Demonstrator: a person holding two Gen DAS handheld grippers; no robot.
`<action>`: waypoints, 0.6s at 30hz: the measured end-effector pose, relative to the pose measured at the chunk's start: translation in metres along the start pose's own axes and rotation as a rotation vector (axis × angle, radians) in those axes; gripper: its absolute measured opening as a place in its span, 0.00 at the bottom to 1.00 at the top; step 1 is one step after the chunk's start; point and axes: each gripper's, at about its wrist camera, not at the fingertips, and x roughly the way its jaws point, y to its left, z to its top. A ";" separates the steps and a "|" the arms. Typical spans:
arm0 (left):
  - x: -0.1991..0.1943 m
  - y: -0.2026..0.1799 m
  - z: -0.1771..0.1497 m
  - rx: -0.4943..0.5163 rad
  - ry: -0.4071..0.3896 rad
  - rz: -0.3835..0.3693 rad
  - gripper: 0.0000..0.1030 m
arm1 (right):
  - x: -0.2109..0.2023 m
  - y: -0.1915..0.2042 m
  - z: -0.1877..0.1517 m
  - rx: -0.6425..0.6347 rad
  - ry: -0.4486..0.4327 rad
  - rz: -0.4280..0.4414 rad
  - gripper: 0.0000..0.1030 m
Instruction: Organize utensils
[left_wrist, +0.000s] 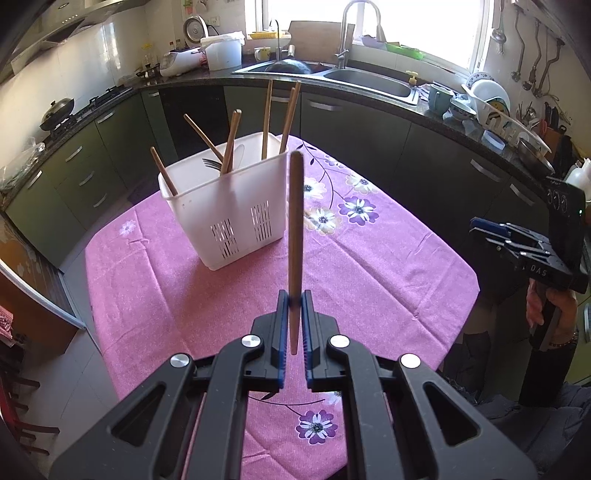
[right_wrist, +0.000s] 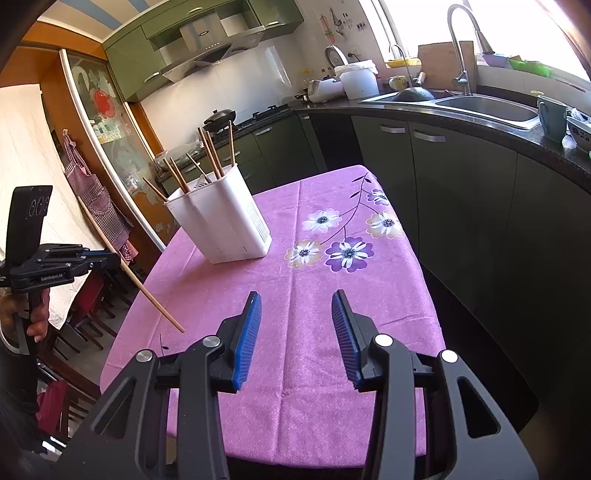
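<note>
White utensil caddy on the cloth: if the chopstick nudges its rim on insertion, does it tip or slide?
The white caddy looks like thin, vented plastic, so probably light. It stands tall on a narrower base with chopsticks leaning out, so a rim push may tip it. The pink tablecloth likely resists sliding, favouring tipping.

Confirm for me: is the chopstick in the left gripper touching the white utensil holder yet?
Apart. The right wrist view shows the chopstick, clamped in the left gripper, well clear of the utensil holder.
</note>
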 end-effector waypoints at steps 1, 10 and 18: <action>-0.004 0.001 0.004 -0.003 -0.005 0.004 0.07 | 0.001 -0.001 0.000 0.003 0.001 0.000 0.39; -0.063 0.023 0.070 -0.059 -0.136 0.051 0.07 | 0.009 -0.017 -0.004 0.041 0.019 -0.001 0.39; -0.088 0.043 0.128 -0.095 -0.293 0.176 0.07 | 0.011 -0.032 -0.005 0.072 0.021 -0.005 0.39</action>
